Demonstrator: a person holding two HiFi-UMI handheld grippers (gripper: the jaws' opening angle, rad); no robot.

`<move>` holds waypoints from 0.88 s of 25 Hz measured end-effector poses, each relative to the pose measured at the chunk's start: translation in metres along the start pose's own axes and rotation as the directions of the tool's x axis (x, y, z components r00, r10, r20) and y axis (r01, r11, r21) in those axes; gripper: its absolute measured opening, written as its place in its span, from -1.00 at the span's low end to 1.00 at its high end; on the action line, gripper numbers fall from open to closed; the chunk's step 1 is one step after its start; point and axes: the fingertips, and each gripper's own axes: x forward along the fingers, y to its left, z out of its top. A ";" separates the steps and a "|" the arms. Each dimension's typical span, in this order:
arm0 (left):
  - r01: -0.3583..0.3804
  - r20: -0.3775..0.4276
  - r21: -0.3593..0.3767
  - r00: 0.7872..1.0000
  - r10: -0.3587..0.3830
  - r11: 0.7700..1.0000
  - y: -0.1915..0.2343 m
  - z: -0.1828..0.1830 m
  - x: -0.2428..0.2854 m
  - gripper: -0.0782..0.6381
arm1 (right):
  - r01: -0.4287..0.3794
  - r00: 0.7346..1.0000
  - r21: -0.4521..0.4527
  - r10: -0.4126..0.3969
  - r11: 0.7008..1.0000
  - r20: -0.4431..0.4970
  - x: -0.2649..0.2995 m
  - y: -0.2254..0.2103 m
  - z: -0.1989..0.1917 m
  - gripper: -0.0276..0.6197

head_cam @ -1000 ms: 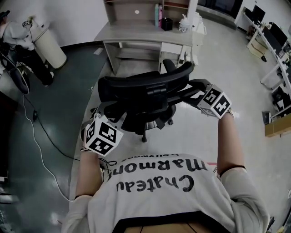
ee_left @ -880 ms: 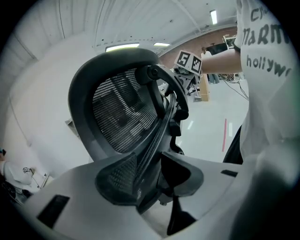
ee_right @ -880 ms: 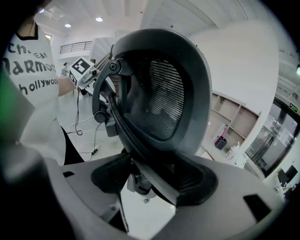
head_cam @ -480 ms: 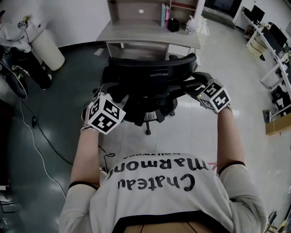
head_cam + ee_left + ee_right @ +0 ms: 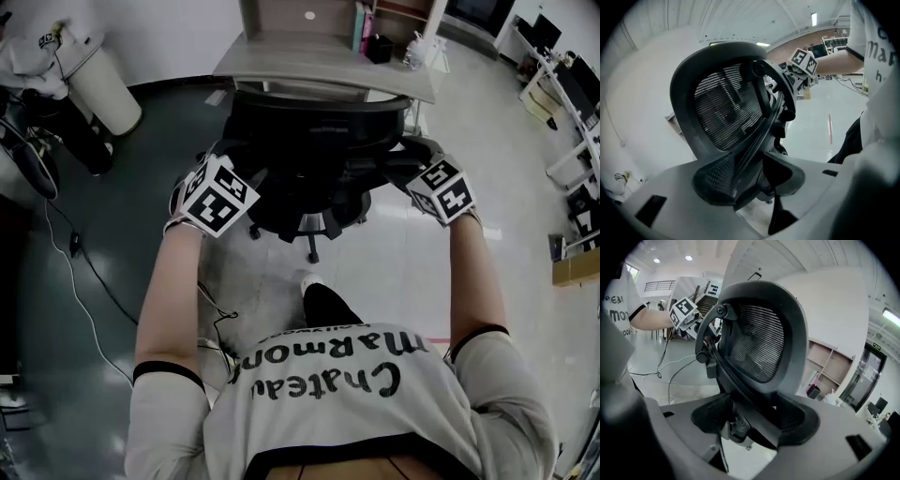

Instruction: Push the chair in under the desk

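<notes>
The black mesh office chair [image 5: 319,122] stands with its backrest against the front edge of the grey desk [image 5: 319,70]. My left gripper [image 5: 246,178] is at the backrest's left side. Its jaws have just been opening; in the left gripper view the backrest's edge [image 5: 726,108] runs between the jaws of the left gripper [image 5: 750,183] with a dark gap on one side. My right gripper [image 5: 398,169] grips the backrest's right side. In the right gripper view the frame [image 5: 759,343] sits pinched between the pads of the right gripper [image 5: 754,420].
A white bin [image 5: 103,89] and bags stand at the far left. Cables [image 5: 84,272] trail over the dark floor. Small items [image 5: 380,47] sit on the desk's shelf. Other desks [image 5: 572,103] and a cardboard box [image 5: 577,262] line the right side. My foot [image 5: 323,300] is behind the chair base.
The chair has rolled forward to the desk and turned square to it. Both grippers moved forward with it; the left one came up along the backrest's side.
</notes>
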 end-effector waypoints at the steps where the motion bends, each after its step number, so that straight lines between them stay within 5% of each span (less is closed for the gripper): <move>1: -0.003 0.004 -0.004 1.000 0.003 1.000 0.003 0.000 0.001 -0.27 | 0.001 1.000 0.000 -0.001 1.000 0.001 0.002 -0.001 0.002 0.00; 8: -0.007 0.053 -0.010 0.999 0.008 1.000 0.020 -0.006 0.012 -0.26 | 0.018 1.000 -0.010 -0.018 1.000 0.014 0.022 -0.011 0.008 0.00; 12: 0.011 0.097 -0.008 0.995 -0.010 1.000 0.064 -0.019 0.030 -0.25 | 0.018 1.000 -0.007 -0.018 1.000 0.009 0.062 -0.026 0.031 0.01; 22: 0.069 0.049 0.000 0.996 -0.069 0.998 0.105 -0.033 0.055 -0.23 | 0.007 1.000 0.002 -0.007 1.000 -0.024 0.101 -0.042 0.048 0.00</move>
